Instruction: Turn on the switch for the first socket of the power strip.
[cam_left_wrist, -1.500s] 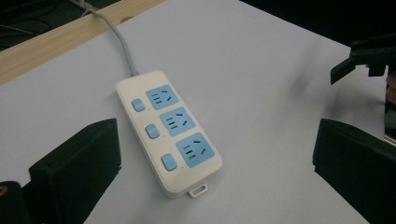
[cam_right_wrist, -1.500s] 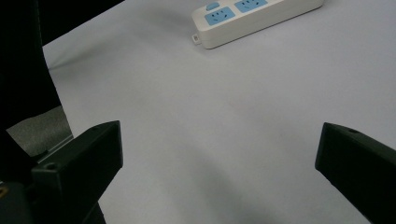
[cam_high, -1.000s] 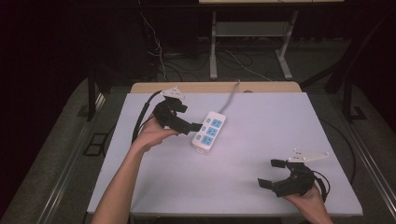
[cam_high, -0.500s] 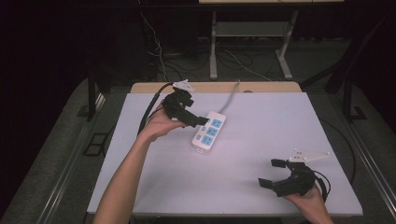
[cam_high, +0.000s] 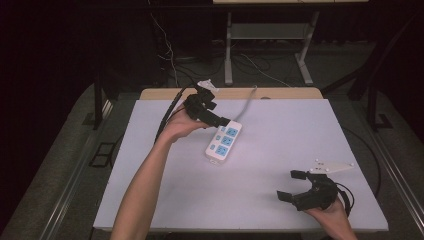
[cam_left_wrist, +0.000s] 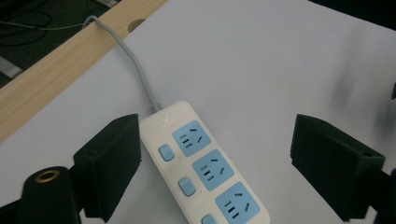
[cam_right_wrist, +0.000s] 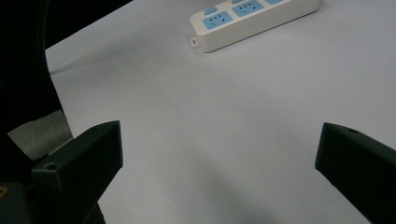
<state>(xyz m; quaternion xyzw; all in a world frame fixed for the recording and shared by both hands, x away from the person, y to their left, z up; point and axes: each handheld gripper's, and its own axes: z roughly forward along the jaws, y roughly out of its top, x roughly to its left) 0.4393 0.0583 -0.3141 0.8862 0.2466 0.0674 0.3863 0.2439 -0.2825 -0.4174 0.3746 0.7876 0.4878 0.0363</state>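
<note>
- Power strip (cam_high: 223, 143): white body with blue sockets and blue switches, lying flat on the white tabletop (cam_high: 280, 150), left of centre and toward the far half, set at a slant.
- Sockets: three blue ones in a row are visible in the left gripper view (cam_left_wrist: 205, 170), each with a switch beside it.
- Grey cord (cam_high: 247, 103): leaves the far end of the strip and runs to the wooden strip (cam_high: 280, 93) along the tabletop's far edge.
- Left tongs (cam_high: 217, 121): held in the left hand (cam_high: 179, 125) above the far end of the power strip. Jaws stand wide apart; in the left gripper view the strip lies between them, closer to the left jaw. Contact cannot be confirmed.
- Right tongs (cam_high: 290, 185): held in the right hand (cam_high: 330, 216) at the near right corner of the tabletop, well apart from the strip. Jaws stand wide apart, nothing between them.
- Right gripper view: the near end of the strip (cam_right_wrist: 254, 16) lies far ahead on bare tabletop.
</note>
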